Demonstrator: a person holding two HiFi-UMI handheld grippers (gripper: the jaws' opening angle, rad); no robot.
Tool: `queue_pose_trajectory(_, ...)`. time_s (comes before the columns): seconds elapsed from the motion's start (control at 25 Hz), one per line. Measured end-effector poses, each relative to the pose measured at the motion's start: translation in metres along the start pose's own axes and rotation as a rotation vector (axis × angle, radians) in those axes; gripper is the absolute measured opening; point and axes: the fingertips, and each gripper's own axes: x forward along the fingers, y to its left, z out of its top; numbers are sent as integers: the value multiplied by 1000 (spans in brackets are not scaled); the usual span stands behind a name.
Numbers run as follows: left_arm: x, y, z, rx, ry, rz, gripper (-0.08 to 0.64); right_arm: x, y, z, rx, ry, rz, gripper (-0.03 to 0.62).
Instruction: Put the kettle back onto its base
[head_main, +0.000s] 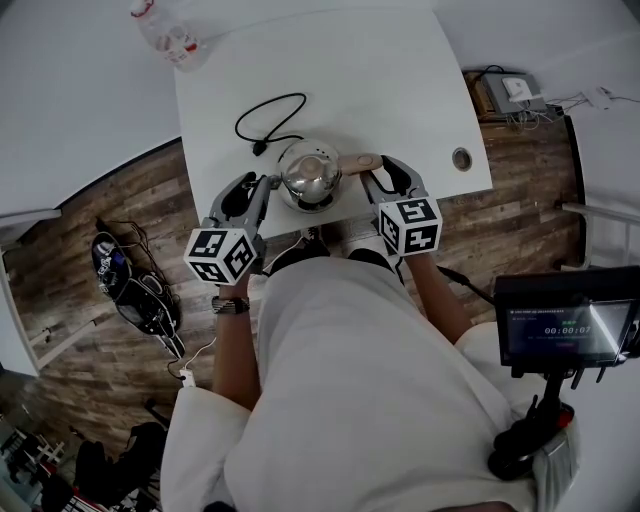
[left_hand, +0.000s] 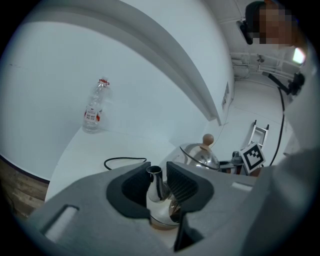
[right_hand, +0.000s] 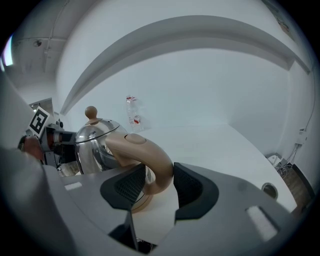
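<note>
With the kettle (head_main: 308, 175) apparently seated on its base (right_hand: 139, 201) between them, the left hand-held gripper (left_hand: 157, 172), pinched on the spout (left_hand: 155, 181), should steady it while the right hand-held gripper (right_hand: 159, 172), jaws slack around the handle (right_hand: 145, 150), backs straight off.

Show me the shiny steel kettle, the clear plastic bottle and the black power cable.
shiny steel kettle (head_main: 300, 182): head view, on its domed lid.
clear plastic bottle (left_hand: 92, 115): left gripper view, on its label.
black power cable (head_main: 259, 149): head view, on its thick end near the kettle.
</note>
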Motion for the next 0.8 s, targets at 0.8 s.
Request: queue_pose_trajectory(0.8, -6, -5, 38, 166, -30, 2, 94, -29, -4, 31, -31, -62, 38, 206)
